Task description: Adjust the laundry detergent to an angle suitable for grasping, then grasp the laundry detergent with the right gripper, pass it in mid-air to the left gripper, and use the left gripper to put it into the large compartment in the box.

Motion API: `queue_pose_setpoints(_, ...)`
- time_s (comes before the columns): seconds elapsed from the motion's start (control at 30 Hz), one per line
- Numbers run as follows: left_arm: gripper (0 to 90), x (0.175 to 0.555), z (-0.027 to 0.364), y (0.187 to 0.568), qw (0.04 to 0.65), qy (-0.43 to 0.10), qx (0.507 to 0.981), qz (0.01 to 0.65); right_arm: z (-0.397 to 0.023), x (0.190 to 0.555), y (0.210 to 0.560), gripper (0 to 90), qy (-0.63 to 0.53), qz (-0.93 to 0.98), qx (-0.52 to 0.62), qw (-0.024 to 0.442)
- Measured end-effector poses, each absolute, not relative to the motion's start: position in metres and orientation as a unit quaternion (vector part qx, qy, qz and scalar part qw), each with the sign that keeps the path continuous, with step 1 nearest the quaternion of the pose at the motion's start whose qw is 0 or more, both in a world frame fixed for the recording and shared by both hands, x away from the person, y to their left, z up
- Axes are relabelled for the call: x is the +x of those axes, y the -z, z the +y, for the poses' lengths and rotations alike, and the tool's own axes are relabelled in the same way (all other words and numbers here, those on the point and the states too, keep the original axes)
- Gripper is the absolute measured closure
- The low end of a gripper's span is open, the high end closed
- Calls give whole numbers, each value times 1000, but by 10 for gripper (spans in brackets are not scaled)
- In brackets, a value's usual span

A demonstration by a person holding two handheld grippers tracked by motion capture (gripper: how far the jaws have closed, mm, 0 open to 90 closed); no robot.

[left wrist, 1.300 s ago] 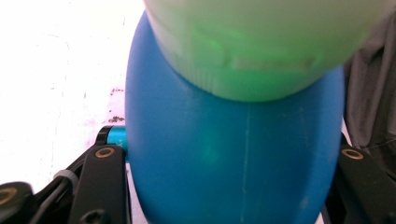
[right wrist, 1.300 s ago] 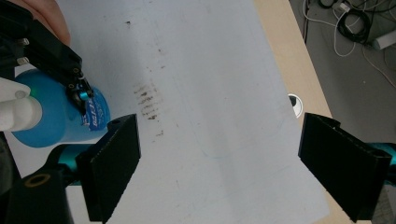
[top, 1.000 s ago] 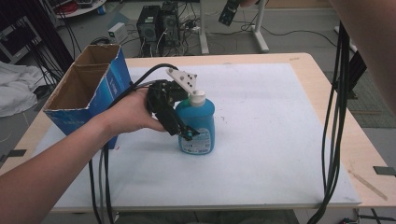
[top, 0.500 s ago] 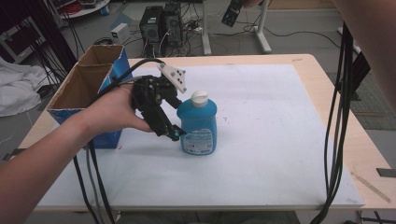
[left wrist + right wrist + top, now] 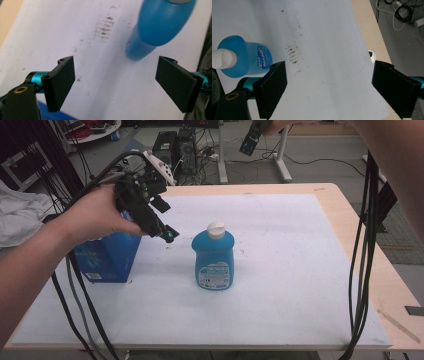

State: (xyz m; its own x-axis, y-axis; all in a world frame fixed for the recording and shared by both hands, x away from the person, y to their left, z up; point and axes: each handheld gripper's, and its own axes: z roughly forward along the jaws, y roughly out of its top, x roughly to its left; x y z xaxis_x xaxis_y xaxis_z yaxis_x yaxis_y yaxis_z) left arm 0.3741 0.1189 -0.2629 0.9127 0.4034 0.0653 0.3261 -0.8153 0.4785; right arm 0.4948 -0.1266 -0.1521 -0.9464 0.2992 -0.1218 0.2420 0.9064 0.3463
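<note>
Fingers (image 5: 62, 82) spread (empty) beside bottle (image 5: 214, 257).

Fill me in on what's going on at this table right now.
A person is working with a handheld gripper in each hand. The left gripper has just opened its jaws and come up off the blue bottle, with nothing between them. The bottle stands upright on the white table, white cap on, free of both grippers. A blue cardboard box sits at the table's left edge. The right gripper hangs open above the table's right side, holding nothing.
</note>
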Motion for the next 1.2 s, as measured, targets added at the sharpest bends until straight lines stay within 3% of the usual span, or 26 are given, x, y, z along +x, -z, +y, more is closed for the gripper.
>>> queue_pose_setpoints(0.4, 163, 404, 125, 256, 161, -106, 947, 259, -126, 495, 152, 125, -168, 972, 139, 85)
queue_pose_setpoints(1.2, 162, 403, 125, 251, 167, -103, 950, 243, -140, 488, 142, 124, -203, 968, 121, 80)
